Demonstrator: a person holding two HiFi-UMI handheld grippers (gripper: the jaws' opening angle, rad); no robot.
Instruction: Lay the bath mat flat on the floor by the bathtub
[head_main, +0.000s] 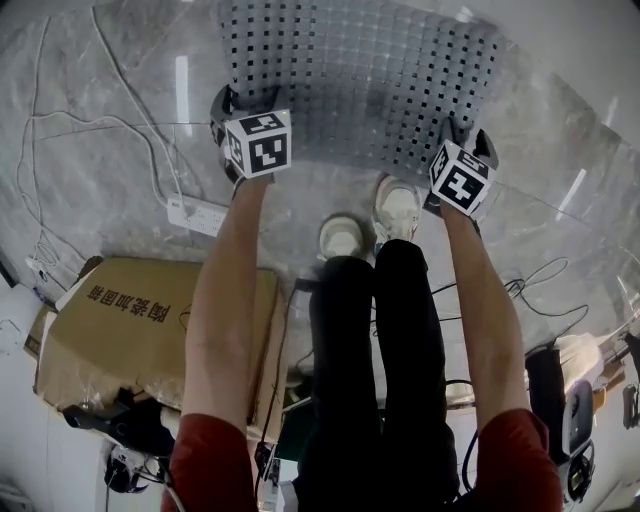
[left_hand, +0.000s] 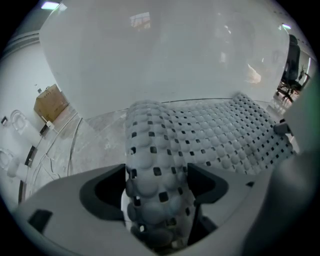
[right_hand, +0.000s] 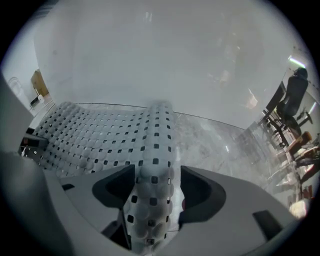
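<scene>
Grey perforated bath mat (head_main: 360, 80) spread on marble floor (head_main: 110, 170), far edge cut off at frame top. Near corners raised in folds. Left gripper (head_main: 238, 128) fingers (left_hand: 102, 187) wide, fold lying loose between. Right gripper (head_main: 462, 160) likewise wide round its fold. Fingertips hidden under marker cubes (head_main: 258, 143) in head view. White bathtub (left_hand: 150, 65) just beyond mat.

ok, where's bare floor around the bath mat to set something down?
Clearest: the marble floor right of the bath mat, beyond the dark cables. Left of the mat is open too, but white cables and a power strip cross it. Crowded: the cardboard box and shoes.
</scene>
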